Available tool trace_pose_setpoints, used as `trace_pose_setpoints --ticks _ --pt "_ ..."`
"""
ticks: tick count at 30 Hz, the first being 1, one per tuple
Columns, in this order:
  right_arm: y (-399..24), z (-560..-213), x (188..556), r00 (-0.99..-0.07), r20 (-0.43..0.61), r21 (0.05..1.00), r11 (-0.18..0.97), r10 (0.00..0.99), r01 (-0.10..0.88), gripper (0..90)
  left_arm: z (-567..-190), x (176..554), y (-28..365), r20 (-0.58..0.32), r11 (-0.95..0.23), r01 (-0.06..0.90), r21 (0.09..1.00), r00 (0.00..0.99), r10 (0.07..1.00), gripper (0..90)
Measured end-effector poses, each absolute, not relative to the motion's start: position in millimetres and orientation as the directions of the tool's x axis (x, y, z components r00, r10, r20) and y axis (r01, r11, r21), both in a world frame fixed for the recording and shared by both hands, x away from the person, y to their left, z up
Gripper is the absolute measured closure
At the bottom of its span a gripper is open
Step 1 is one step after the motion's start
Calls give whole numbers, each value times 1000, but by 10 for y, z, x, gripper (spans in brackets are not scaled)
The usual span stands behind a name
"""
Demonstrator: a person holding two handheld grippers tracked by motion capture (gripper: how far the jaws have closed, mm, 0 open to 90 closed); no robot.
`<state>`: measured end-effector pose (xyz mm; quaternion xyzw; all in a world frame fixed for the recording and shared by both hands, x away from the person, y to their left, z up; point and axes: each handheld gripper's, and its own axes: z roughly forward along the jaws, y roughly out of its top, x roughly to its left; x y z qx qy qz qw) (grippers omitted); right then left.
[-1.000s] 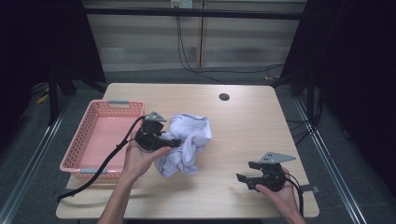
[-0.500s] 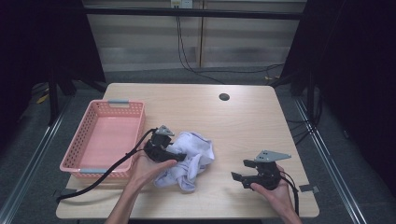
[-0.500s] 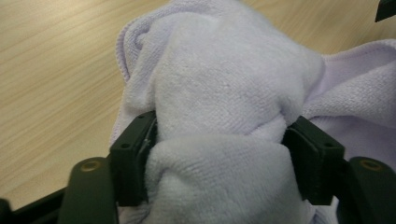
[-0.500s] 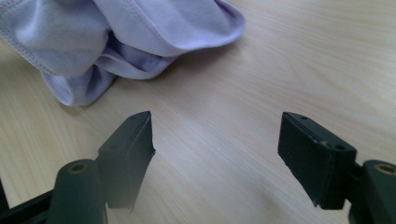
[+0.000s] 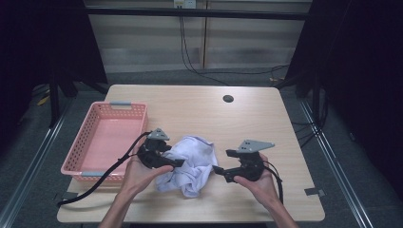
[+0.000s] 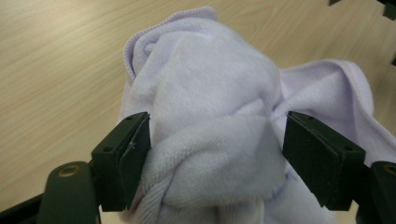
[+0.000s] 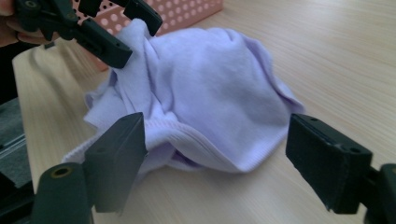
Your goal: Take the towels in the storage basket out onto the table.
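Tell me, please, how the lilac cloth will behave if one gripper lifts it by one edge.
The lilac cloth lies crumpled in soft folds, so it will probably hang limp and unfold. Its fleecy surface suggests it should not slip from the pads. It looks light; pushed, it would likely bunch rather than slide.

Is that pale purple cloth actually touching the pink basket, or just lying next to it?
Apart. In the high view a strip of bare table shows between the cloth and the basket, with the left gripper in that gap.
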<state>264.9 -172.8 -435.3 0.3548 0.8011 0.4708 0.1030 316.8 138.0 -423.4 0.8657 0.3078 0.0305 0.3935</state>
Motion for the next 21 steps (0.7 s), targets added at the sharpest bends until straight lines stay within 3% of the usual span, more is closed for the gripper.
trace_pose_setpoints --ticks 2,14,16,18,21 --pt "-1627 -4380 2709 -746 178 822 320 642 472 277 -4201 3088 1476 -195 -473 505 722 804 561 275" --pt "-1303 -4702 2950 -760 202 746 406 618 529 315 -4378 2789 1816 -207 -411 530 742 764 611 347" --pt "-1267 -4760 2967 -772 213 728 430 598 534 436 -4471 2798 1802 -219 -401 539 741 758 614 352" --pt "-1231 -4775 2960 -779 199 720 450 595 528 617 -4550 2844 1777 -224 -402 545 736 756 615 374" --pt "-1272 -4743 2961 -779 209 729 437 592 527 745 -4593 2918 1764 -237 -391 545 741 758 607 507"
